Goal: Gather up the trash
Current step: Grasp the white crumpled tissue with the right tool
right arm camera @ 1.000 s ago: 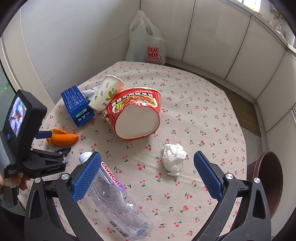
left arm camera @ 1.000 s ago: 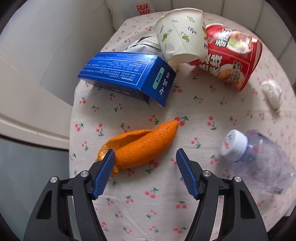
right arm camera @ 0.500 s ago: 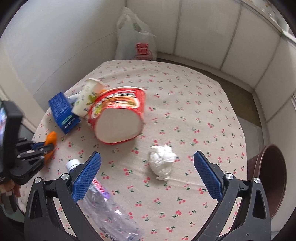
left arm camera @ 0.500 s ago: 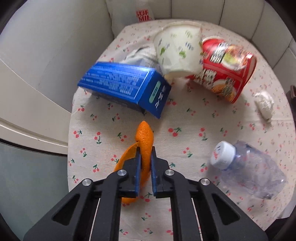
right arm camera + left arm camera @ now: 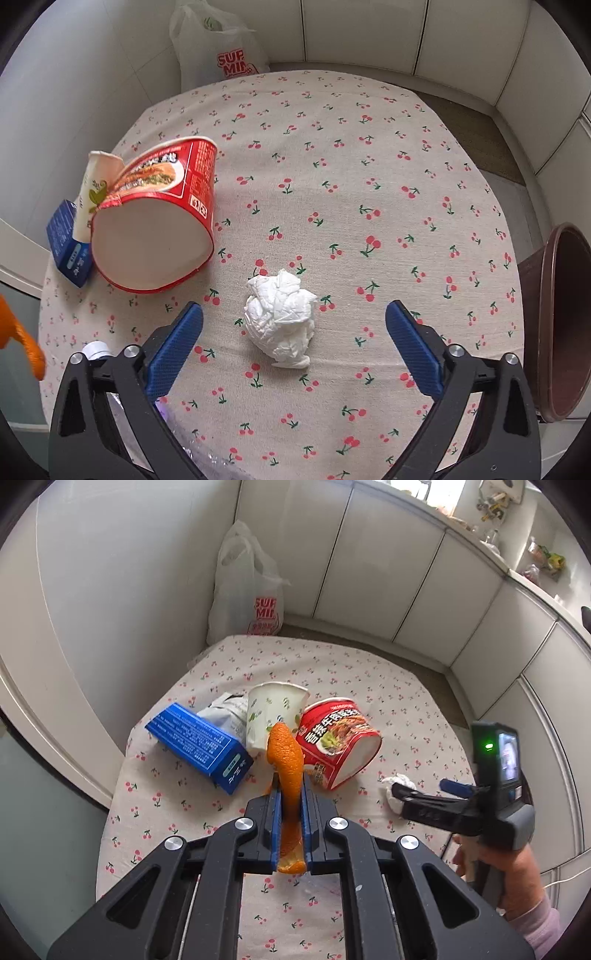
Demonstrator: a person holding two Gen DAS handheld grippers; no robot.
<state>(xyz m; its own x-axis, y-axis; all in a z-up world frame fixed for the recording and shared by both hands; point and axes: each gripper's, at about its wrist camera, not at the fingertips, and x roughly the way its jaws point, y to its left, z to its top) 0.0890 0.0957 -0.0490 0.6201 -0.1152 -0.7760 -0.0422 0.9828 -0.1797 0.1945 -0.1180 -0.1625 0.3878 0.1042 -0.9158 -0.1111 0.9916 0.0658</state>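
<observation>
Right gripper (image 5: 293, 345): jaws wide, just been closing slightly, nothing gripped. Crumpled tissue (image 5: 280, 319) lies on the cherry-print tablecloth (image 5: 369, 166) squarely between the blue pads, slightly ahead of them; no clear long axis. White, creased, compressible. Left gripper (image 5: 290, 812) clamps the orange peel (image 5: 286, 764), lifted clear of the cloth. Brown bin (image 5: 561, 321) sits off the table's right edge.
</observation>
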